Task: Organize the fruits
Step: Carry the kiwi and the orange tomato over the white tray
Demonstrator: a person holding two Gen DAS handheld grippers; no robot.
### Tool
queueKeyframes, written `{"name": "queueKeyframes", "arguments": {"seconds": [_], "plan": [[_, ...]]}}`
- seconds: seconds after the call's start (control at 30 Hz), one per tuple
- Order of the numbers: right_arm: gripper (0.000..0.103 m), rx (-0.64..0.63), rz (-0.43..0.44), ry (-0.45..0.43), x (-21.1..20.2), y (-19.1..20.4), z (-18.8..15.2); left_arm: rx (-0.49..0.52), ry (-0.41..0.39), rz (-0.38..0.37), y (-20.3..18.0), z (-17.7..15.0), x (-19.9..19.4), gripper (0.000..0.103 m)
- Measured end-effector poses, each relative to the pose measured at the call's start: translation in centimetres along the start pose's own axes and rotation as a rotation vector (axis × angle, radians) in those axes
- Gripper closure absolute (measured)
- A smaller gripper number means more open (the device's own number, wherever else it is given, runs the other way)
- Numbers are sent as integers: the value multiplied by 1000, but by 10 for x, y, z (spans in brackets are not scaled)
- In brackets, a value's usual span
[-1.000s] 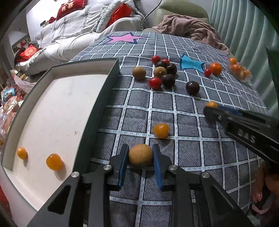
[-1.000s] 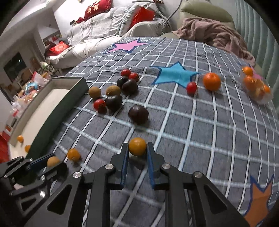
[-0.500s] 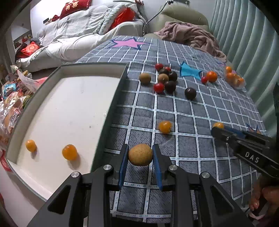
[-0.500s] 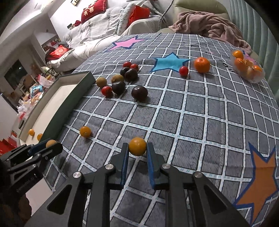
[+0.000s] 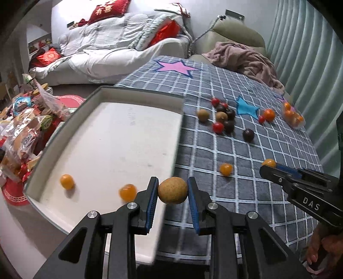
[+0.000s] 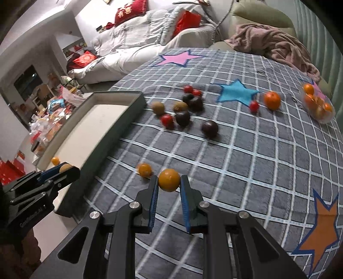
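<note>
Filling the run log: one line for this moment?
left gripper: shut on brown fruit, at tray edge | right gripper: shut on orange fruit, above blanket

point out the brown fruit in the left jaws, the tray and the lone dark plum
brown fruit (image 5: 172, 190), left wrist view, centre of its skin
tray (image 5: 137, 95), left wrist view, far rim
lone dark plum (image 6: 209, 128), right wrist view, its middle

A home living room: white sofa, red cushions, snack clutter.
</note>
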State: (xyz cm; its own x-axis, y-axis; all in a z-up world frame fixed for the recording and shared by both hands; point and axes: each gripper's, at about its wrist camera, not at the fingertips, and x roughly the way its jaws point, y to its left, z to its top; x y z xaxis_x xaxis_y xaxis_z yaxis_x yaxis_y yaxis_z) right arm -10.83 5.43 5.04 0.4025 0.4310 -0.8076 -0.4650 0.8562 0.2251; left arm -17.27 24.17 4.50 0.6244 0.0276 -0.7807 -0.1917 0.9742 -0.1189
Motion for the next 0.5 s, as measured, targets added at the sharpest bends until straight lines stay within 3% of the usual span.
{"name": "queueKeyframes", "arguments": {"seconds": [0.5], "plan": [[81,-125,68,16,19,80,24,-86,-24,88,72,10,2,74]]}}
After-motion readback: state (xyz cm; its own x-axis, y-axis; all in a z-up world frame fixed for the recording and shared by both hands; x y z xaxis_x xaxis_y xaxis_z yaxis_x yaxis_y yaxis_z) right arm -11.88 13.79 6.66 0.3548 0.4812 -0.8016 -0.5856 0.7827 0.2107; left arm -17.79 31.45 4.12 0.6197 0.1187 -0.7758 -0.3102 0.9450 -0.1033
